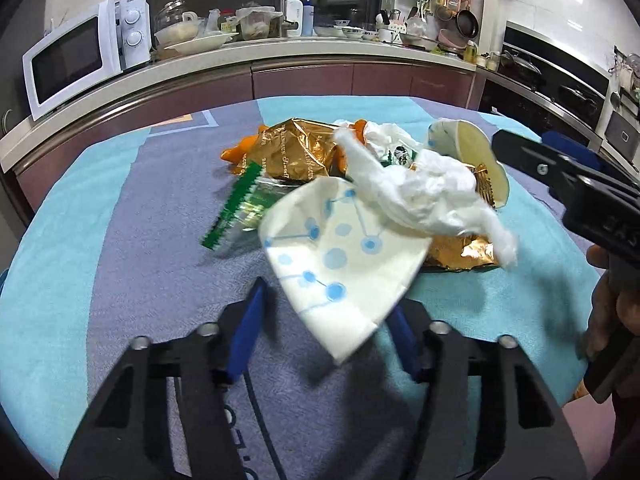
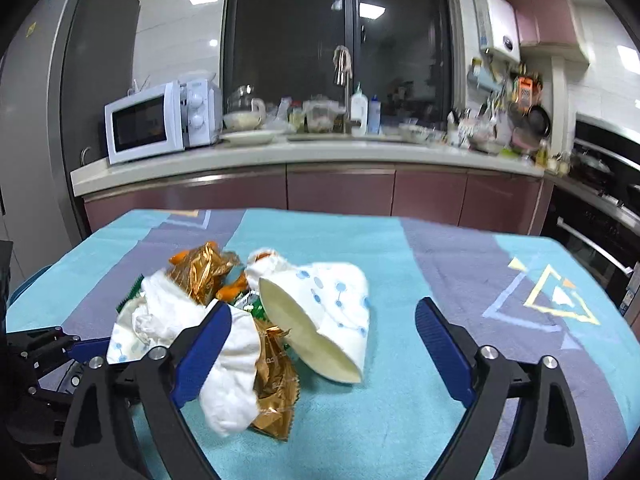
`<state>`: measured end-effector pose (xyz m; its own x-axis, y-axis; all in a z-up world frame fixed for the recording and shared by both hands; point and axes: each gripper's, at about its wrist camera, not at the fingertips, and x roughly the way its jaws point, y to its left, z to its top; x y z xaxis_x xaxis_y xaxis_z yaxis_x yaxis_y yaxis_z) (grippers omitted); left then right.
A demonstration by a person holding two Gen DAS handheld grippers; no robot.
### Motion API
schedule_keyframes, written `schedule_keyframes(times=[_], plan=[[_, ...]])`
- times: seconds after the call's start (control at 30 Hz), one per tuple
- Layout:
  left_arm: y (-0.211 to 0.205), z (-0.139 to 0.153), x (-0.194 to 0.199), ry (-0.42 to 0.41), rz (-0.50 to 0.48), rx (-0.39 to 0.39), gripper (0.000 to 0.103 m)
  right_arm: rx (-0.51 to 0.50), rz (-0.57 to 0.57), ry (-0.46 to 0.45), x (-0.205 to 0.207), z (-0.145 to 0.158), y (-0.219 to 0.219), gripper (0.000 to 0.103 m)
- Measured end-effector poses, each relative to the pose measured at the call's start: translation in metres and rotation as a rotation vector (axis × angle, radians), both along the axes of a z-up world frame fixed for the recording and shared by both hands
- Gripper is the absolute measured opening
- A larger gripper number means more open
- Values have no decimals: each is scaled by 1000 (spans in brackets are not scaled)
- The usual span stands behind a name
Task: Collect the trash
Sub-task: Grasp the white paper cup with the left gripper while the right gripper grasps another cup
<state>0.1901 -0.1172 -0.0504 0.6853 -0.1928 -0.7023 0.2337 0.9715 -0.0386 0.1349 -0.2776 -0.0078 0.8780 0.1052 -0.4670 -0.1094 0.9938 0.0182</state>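
Observation:
A heap of trash lies on the teal and purple tablecloth [image 1: 120, 240]. In it are a gold foil wrapper [image 1: 296, 152], a green wrapper [image 1: 236, 208], crumpled white tissue [image 1: 424, 196] and a flattened white paper cup with blue dots [image 1: 340, 268]. My left gripper [image 1: 326, 300] stands open around that cup's near end; the left pad is clear of it and the right pad is at its edge. A second dotted paper cup [image 2: 320, 320] lies on its side with its mouth towards my right gripper [image 2: 324, 304], which is wide open just before it. Tissue [image 2: 228, 368] and gold foil [image 2: 276, 384] lie by its left finger.
A kitchen counter [image 2: 304, 156] with a microwave [image 2: 160, 124], dishes and bottles runs behind the table. An oven [image 2: 600, 224] stands at the right. In the left wrist view the other gripper's black body [image 1: 580, 188] and a hand [image 1: 612, 308] sit at the right edge.

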Motion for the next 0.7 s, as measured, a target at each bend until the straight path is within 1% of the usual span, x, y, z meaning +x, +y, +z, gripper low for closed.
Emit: schedule_keyframes(times=[0.07,0.1,0.17,0.2,0.23,0.27,0.33,0.47,0.5,0.6,0.63,0.67,0.7], plan=[[0,1,-3,-3,-4,-3,47,20,11,25,3,1,-1,86],[1,0,-5,-9,-1,-5,47,25,14,18,2,5,-1,86],[2,1,-6,-10,7,-16,45,-23,13,3,4,9,4,86],[4,1,-5,-13,13,-20,43,-34,12,10,7,8,5,81],[6,1,-4,-14,19,-24,41,-38,17,31,11,7,6,73],[6,1,-6,-17,22,-24,39,-44,28,55,15,4,8,69],[10,2,-8,-21,30,-27,36,-76,30,73,19,0,10,60],[16,4,-10,-33,41,-40,29,-110,24,92,23,-1,11,50],[16,5,-11,-40,43,-40,27,-120,27,105,25,-3,12,43],[19,9,-12,-56,44,-43,21,-147,31,133,31,-9,12,33],[20,9,-13,-57,46,-45,21,-155,28,136,32,-9,13,23],[22,10,-13,-58,48,-51,19,-161,29,138,32,-9,13,17],[23,10,-14,-62,48,-56,17,-165,30,137,32,-9,14,9]])
